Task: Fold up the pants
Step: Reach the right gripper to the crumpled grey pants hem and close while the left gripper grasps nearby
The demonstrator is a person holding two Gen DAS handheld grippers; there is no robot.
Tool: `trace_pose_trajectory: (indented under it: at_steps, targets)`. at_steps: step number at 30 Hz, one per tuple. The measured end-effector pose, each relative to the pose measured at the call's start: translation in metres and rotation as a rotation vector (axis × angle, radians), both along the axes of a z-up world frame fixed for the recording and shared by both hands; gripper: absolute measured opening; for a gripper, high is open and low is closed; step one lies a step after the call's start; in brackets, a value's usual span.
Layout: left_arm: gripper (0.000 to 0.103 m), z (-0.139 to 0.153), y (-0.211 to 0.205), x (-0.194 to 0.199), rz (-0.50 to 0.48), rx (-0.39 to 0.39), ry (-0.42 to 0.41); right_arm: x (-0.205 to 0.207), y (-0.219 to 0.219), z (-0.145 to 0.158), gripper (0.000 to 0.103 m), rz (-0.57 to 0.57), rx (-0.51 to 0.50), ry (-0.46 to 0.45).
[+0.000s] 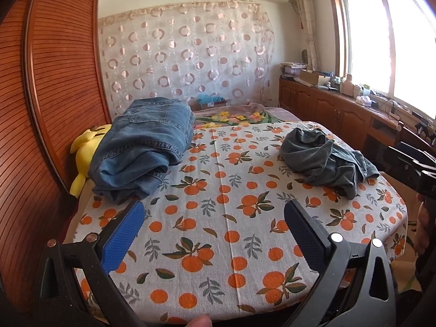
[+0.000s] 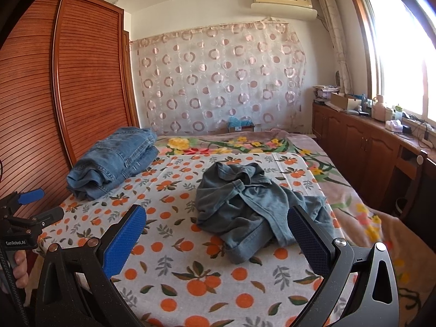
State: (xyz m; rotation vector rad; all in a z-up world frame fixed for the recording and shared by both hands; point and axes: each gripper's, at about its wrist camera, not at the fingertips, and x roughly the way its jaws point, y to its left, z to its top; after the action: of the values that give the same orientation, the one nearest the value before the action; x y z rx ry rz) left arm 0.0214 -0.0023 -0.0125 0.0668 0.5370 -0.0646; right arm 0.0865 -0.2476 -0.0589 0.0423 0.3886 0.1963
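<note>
A crumpled grey-green pair of pants (image 2: 245, 207) lies in a heap on the orange-print cloth (image 2: 174, 245); it also shows at the right in the left wrist view (image 1: 324, 158). A folded stack of blue jeans (image 1: 144, 147) sits at the left, also in the right wrist view (image 2: 114, 160). My left gripper (image 1: 215, 234) is open and empty over the cloth's near part, close to the jeans. My right gripper (image 2: 218, 242) is open and empty just in front of the crumpled pants, with its right pad (image 2: 308, 245) next to the heap.
A yellow plush toy (image 1: 84, 152) lies under the jeans by the slatted wooden wardrobe (image 1: 54, 95). A floral blanket (image 2: 354, 199) covers the bed beyond the cloth. Low cabinets (image 2: 368, 141) with clutter run under the window at right.
</note>
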Motion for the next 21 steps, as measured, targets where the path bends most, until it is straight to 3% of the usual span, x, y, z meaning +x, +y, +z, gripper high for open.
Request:
trace_pose_trajectory:
  at_steps: [4, 9, 17, 21]
  targets:
    - [0.102, -0.004, -0.004, 0.017, -0.041, 0.013, 0.016, 0.011, -0.006, -0.003, 0.103, 0.006, -0.029, 0.025]
    - [0.102, -0.01, -0.016, 0.041, -0.109, 0.014, 0.048, 0.025, -0.012, -0.003, 0.093, 0.02, -0.076, 0.063]
    - [0.102, -0.028, -0.045, 0.079, -0.218, 0.031, 0.134, 0.045, -0.039, -0.009, 0.053, 0.021, -0.087, 0.198]
    - [0.102, -0.036, -0.065, 0.096, -0.275, 0.045, 0.166, 0.05, -0.045, -0.01, 0.047, 0.049, -0.067, 0.262]
